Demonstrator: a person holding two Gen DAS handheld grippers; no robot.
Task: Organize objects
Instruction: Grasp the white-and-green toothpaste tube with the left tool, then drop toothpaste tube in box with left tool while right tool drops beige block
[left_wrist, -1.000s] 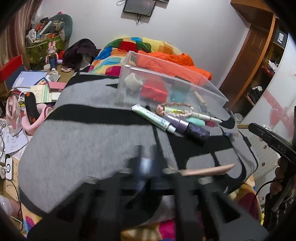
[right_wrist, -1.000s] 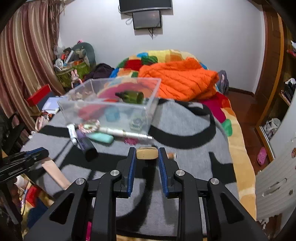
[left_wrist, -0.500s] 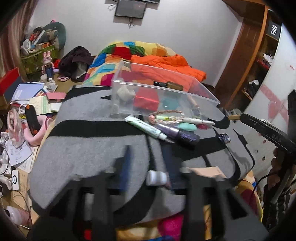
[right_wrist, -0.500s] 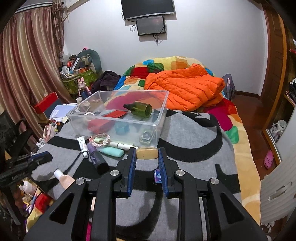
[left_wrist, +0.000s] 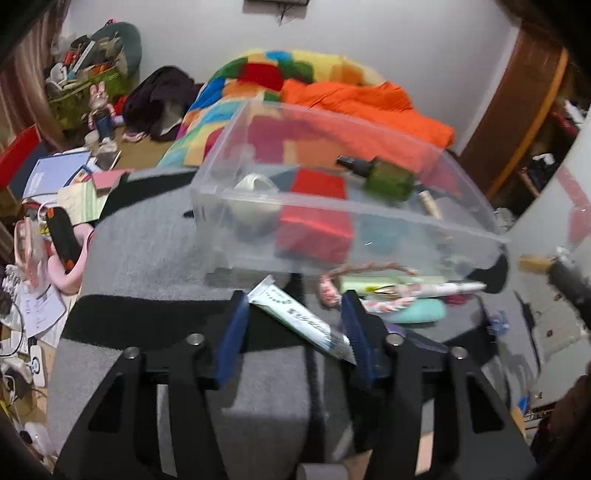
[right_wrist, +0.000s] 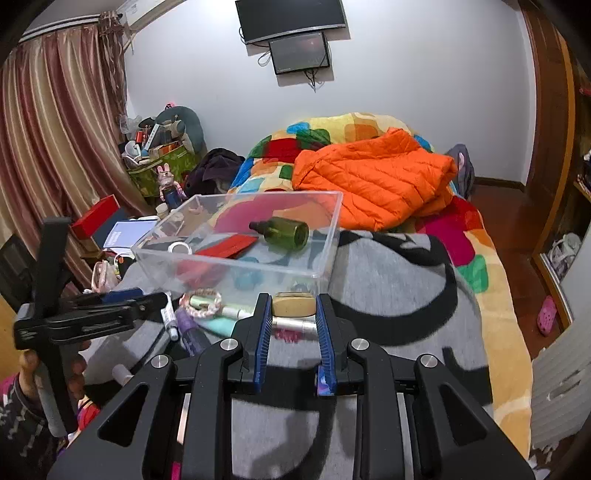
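A clear plastic bin (left_wrist: 369, 216) stands on the grey and black blanket (left_wrist: 147, 251). It holds a green bottle (left_wrist: 388, 181), a red box (left_wrist: 314, 221) and a roll of tape (left_wrist: 255, 184). In front of it lie a white tube (left_wrist: 299, 317), a braided bracelet (left_wrist: 332, 288), a pen (left_wrist: 436, 288) and a teal piece (left_wrist: 421, 312). My left gripper (left_wrist: 294, 299) is over the tube, jaws closing, with the tube between them and not pressed. My right gripper (right_wrist: 293, 301) is shut on a tan block (right_wrist: 293, 304), just short of the bin (right_wrist: 229, 262).
An orange jacket (right_wrist: 373, 177) and a patchwork quilt (right_wrist: 332, 133) lie behind the bin. A white-capped bottle (right_wrist: 120, 371) rests on the blanket near the person's hand (right_wrist: 77, 369). Papers and boxes (left_wrist: 55, 173) crowd the floor on the left. A wardrobe (right_wrist: 550, 147) stands on the right.
My left gripper opened, let go of a white-capped bottle and moved forward to the white tube by the bin. My right gripper carried the tan block slightly closer to the bin.
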